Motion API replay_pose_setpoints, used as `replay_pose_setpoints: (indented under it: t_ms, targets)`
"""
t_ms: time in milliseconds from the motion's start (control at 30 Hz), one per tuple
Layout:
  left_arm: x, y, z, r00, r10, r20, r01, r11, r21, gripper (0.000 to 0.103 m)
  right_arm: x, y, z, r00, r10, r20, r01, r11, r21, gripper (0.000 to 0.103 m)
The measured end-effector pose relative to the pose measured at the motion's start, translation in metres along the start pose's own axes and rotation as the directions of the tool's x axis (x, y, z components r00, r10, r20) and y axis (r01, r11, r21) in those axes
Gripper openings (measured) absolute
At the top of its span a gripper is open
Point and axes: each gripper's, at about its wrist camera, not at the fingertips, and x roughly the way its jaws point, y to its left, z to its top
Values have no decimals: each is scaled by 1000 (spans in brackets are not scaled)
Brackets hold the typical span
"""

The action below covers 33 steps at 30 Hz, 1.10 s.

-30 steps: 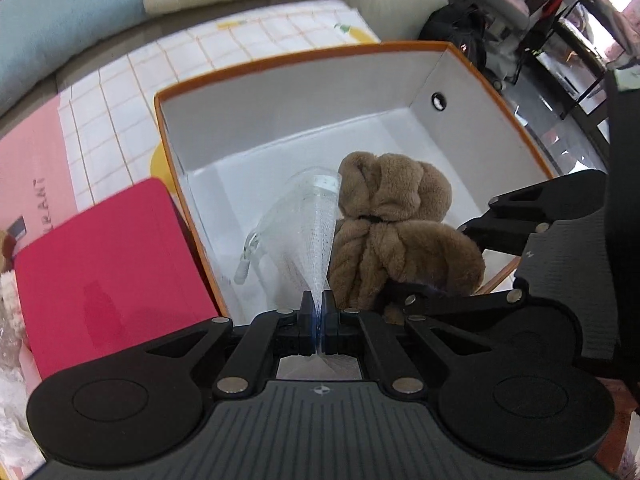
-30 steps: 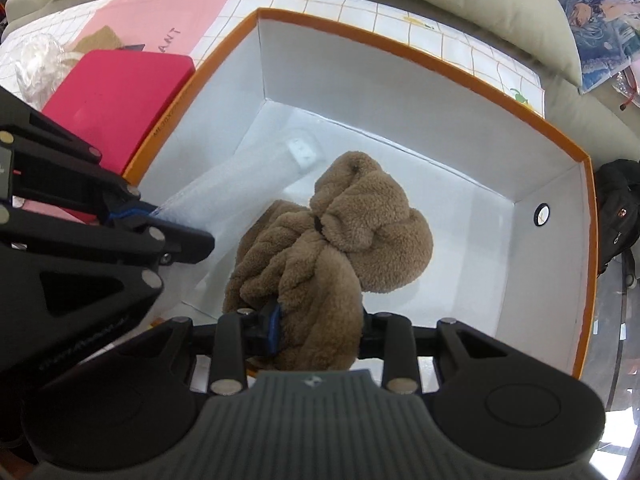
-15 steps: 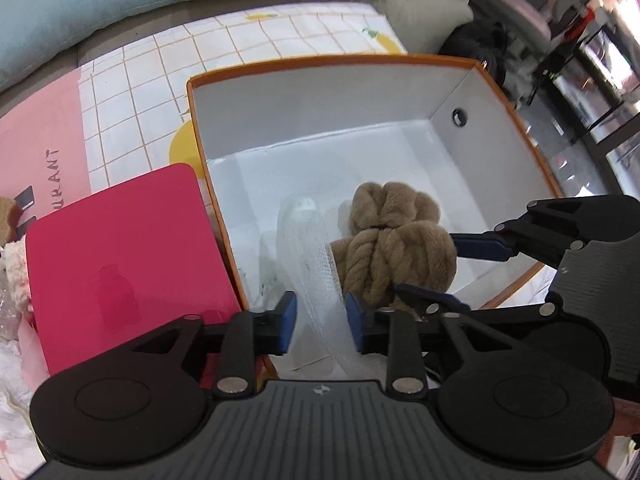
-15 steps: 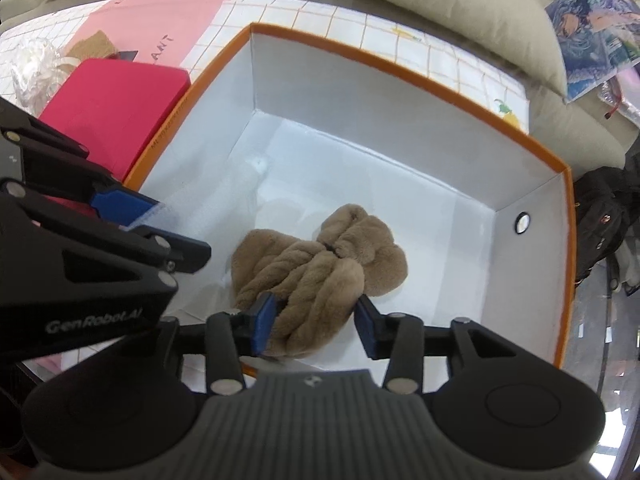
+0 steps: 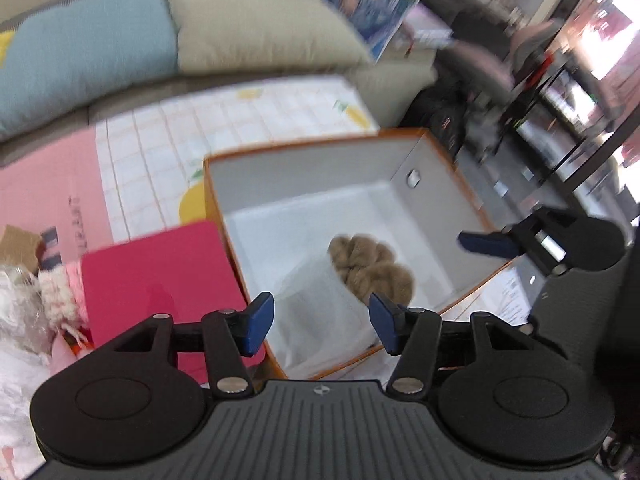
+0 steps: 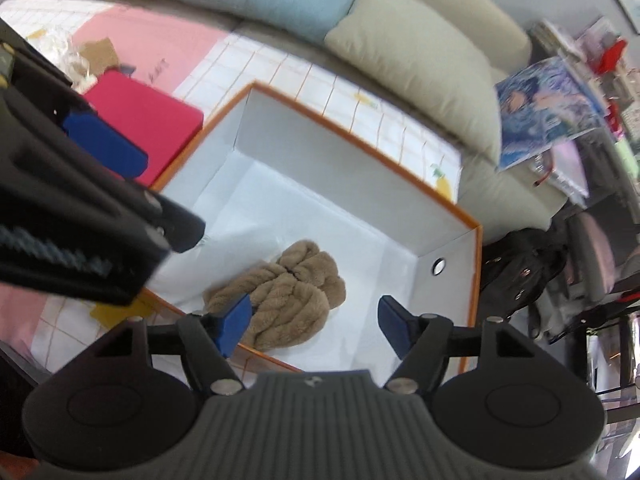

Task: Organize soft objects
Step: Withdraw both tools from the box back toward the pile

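Note:
An open orange-edged white box (image 5: pixel 304 148) (image 6: pixel 360 128) stands on the mat. A brown plush bundle (image 5: pixel 370 266) (image 6: pixel 288 292) lies on its floor. A clear mesh bag (image 5: pixel 320 300) lies beside it on the left. My left gripper (image 5: pixel 322 322) is open and empty, raised above the box's near edge. My right gripper (image 6: pixel 316 326) is open and empty, raised above the box's near side. Its blue fingertip also shows in the left wrist view (image 5: pixel 486 243). The left gripper's blue fingertip shows at the left of the right wrist view (image 6: pixel 104 144).
A red flat case (image 5: pixel 156 280) (image 6: pixel 144 120) lies left of the box. Crumpled plastic and a pink knit item (image 5: pixel 56 296) lie at far left. Blue (image 5: pixel 80 52) and beige (image 5: pixel 264 24) cushions line the sofa behind. A black bag (image 6: pixel 524 268) sits right of the box.
Both grippers let go: the left released the mesh bag, the right the brown plush. Both have opened wider and pulled up and back from the box.

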Motion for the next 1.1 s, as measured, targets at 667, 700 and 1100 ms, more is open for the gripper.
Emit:
replay_pose_setpoints:
  t_ms: [667, 700, 1100]
  targets:
    - [-105, 72, -81, 881, 167, 442, -131, 985, -110, 63, -56, 75, -13, 954, 12, 299, -140, 901, 410, 76]
    - [-106, 78, -86, 886, 178, 428, -135, 982, -130, 63, -57, 81, -13, 949, 31, 313, -162, 901, 402, 76]
    - [-104, 143, -158, 926, 325, 193, -284, 935, -215, 59, -50, 172, 9, 912, 221, 347, -294, 939, 176, 71]
